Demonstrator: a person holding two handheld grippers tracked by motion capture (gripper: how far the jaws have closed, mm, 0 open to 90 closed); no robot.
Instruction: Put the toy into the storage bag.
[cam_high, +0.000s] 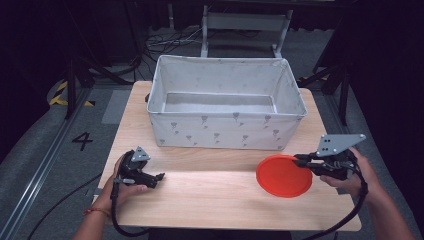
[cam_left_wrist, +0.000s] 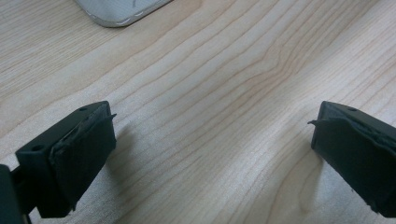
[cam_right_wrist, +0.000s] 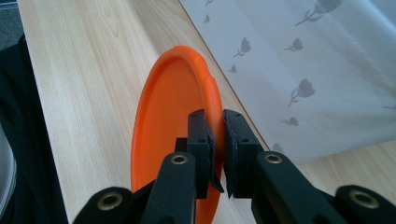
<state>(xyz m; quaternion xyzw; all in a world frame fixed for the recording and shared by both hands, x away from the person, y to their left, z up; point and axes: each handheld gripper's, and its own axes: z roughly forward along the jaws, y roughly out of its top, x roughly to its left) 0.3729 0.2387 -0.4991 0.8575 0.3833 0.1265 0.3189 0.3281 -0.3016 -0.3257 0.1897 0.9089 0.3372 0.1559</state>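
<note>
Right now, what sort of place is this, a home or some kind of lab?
Probably a recording lab or studio, not a home: a small wooden table stands among dark curtains, with loose cables on the grey floor, metal stands, and a floor mark reading 4.

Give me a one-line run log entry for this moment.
right tongs: shut on orange plate rim | left tongs: open, empty, over table | fabric bin: empty, behind plate
</note>
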